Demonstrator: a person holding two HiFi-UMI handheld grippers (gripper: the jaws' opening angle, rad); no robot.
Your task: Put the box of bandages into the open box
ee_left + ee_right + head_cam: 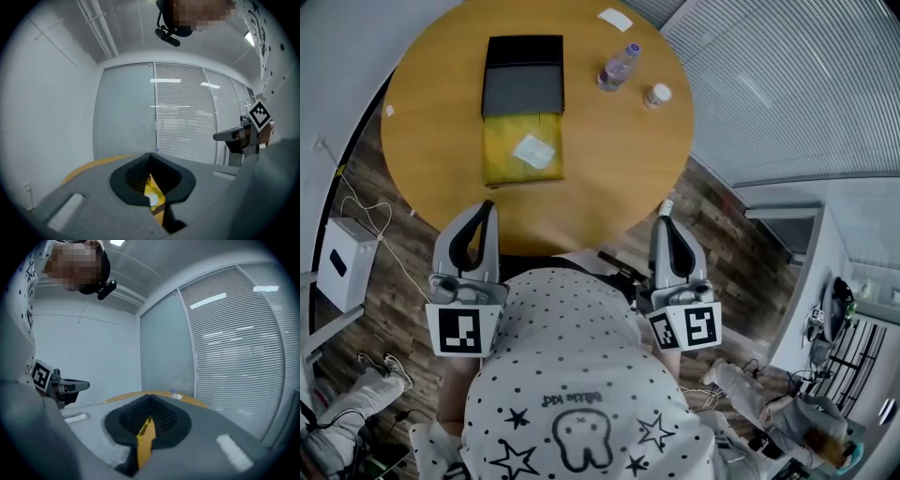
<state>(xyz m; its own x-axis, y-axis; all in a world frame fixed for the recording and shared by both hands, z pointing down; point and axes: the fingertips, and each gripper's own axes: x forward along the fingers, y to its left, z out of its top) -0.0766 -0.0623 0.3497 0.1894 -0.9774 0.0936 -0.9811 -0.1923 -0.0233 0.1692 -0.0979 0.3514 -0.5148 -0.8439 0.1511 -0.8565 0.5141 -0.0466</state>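
Observation:
On the round wooden table [619, 159] lies an open box: its black lid [523, 75] is folded away and its yellow inside [502, 155] faces up. A small white packet [532, 151] rests in the yellow part. My left gripper [489, 206] and right gripper [666, 206] hover at the table's near edge, close to the person's body and apart from the box. Both are shut and hold nothing. In the left gripper view the jaw tips [151, 154] meet, with the yellow of the box showing below them. The right gripper's tips [150, 396] also meet.
A clear water bottle [619, 67], a small white-capped jar [656, 95] and a white card [615, 19] sit on the far right of the table. A white unit [342, 261] stands on the floor at left. Blinds [769, 84] line the right side.

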